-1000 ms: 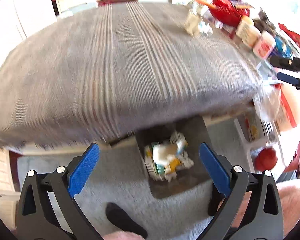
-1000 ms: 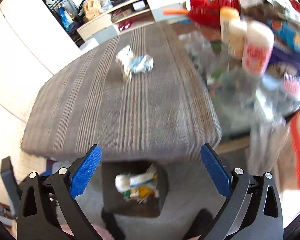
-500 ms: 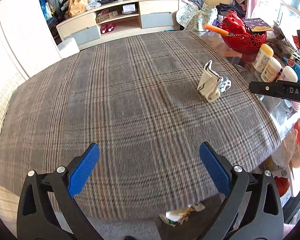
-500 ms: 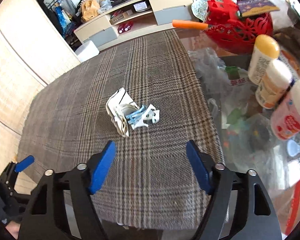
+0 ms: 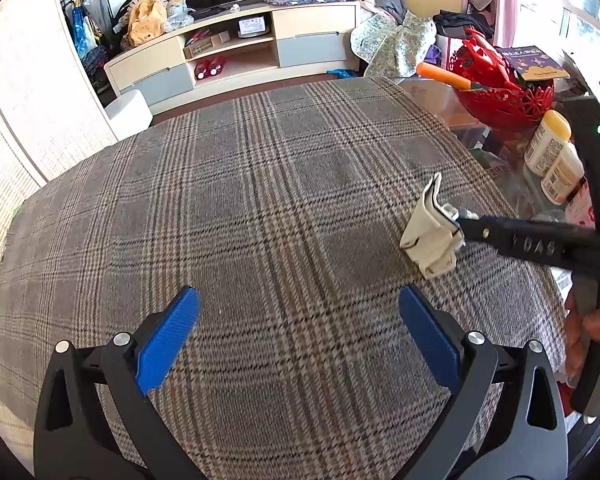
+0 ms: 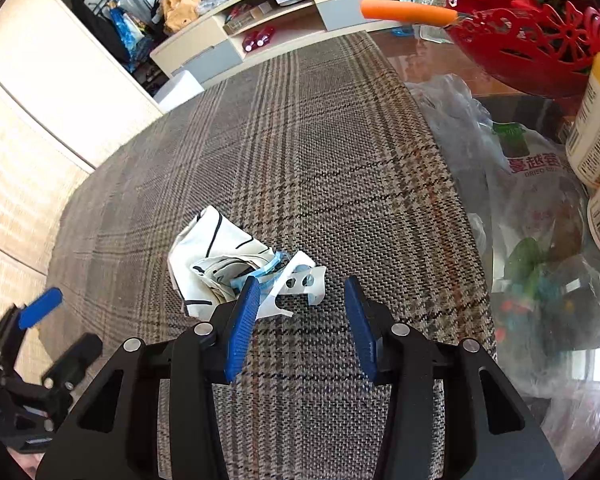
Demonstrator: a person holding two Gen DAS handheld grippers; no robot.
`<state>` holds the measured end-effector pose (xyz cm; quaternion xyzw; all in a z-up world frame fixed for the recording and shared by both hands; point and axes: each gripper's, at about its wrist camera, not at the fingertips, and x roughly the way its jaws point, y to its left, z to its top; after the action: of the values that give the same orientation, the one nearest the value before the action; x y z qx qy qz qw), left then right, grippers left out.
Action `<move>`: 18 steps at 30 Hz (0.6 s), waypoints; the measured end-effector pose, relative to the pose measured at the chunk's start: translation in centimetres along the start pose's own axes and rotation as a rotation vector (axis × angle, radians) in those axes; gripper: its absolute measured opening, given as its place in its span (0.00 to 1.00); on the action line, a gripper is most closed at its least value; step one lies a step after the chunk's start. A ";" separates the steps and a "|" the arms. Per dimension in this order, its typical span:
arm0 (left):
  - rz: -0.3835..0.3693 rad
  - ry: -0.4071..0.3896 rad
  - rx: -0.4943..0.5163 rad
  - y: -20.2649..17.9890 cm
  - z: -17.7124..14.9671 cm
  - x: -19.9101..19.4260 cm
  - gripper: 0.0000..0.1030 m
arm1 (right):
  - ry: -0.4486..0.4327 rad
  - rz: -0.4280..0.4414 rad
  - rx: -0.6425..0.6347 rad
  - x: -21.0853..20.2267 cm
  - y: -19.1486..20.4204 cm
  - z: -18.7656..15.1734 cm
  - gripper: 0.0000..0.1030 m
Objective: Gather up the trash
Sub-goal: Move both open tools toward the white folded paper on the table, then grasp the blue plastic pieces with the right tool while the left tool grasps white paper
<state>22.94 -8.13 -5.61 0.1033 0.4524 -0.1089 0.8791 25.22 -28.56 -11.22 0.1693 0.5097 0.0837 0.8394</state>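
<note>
A crumpled white wrapper with blue and white plastic scraps (image 6: 236, 268) lies on the plaid tablecloth (image 6: 300, 152). It also shows in the left wrist view (image 5: 430, 230) at the right. My right gripper (image 6: 300, 300) is partly open, low over the cloth, its left finger touching the scraps' near edge. It shows in the left wrist view (image 5: 466, 228) reaching in from the right. My left gripper (image 5: 300, 320) is open and empty above the cloth's near side, left of the wrapper.
A red basket (image 6: 532, 36) with an orange-handled tool (image 6: 404, 12), lotion bottles (image 5: 548, 144) and plastic bags (image 6: 532, 208) crowd the glass at the table's right end. A TV cabinet (image 5: 236, 56) stands beyond the table.
Both grippers rose from the bin below the table edge to above the cloth. The right gripper moved forward to the wrapper and its jaws narrowed.
</note>
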 end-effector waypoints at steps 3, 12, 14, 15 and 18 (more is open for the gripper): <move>-0.011 -0.013 -0.003 -0.5 1.0 0.3 0.92 | 0.001 -0.013 -0.047 0.1 0.6 -0.2 0.21; -0.058 -0.019 -0.025 -3.2 3.8 1.9 0.92 | -0.019 -0.109 -0.161 -1.9 1.4 -0.4 0.11; -0.068 -0.014 -0.018 -4.1 4.0 2.4 0.91 | -0.019 -0.131 -0.175 -2.6 1.2 -0.5 0.11; -0.064 -0.009 -0.008 -4.5 4.1 2.7 0.89 | -0.020 -0.140 -0.181 -2.9 1.0 -0.5 0.11; -0.061 0.005 0.028 -5.9 4.3 3.6 0.82 | -0.021 -0.155 -0.188 -3.4 0.1 -0.7 0.11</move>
<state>26.63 -15.34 -6.54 0.1019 0.4560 -0.1414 0.8727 23.01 -29.36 -8.64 0.0508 0.5024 0.0641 0.8608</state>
